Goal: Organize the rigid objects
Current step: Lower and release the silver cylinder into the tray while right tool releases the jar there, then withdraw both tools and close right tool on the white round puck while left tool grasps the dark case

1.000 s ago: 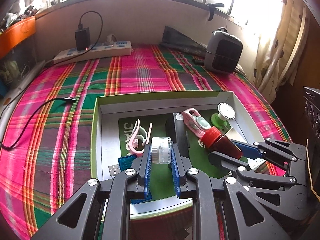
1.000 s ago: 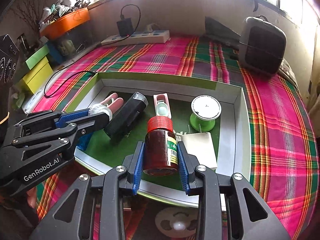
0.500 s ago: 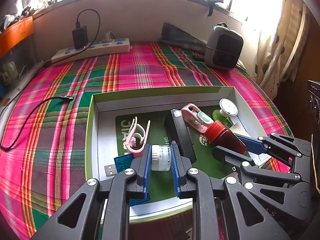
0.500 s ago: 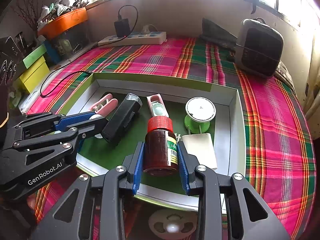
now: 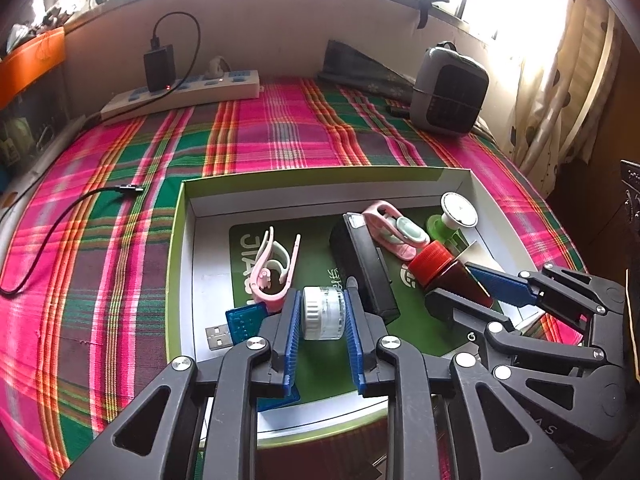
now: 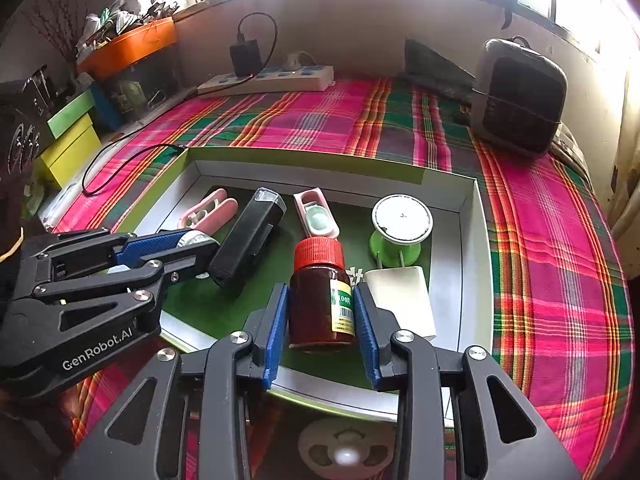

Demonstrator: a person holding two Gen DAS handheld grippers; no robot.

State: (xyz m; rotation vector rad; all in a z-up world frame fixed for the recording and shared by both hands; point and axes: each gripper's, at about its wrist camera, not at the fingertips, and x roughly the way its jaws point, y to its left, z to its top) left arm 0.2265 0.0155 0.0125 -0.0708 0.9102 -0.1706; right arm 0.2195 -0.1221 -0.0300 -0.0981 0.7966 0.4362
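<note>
Fingers of the left gripper [image 5: 323, 314]: blue pads either side of a small clear jar [image 5: 323, 313] with a white screw lid, jaws opening, a thin gap showing at each pad, so the grip is released; jar lies on its side on the green floor of the box [image 5: 304, 184]. Gripper angled steeply down over the box's near edge. Just left of it: a blue USB stick [image 5: 236, 324] and a pink clip [image 5: 276, 268]. Right of the jar: a black rectangular device [image 5: 364, 268], then a pink nail clipper [image 5: 394, 228] and a green spool [image 5: 454, 218]. Right gripper [image 6: 322, 320]: also tilted down over the near rim, pads flanking a brown bottle [image 6: 320, 300] with a red cap, jaws opening, slight gaps visible both sides; bottle stands on the box floor. A white block [image 6: 402, 298] sits just right of the bottle. Box rests on a plaid cloth [image 6: 540, 240].
</note>
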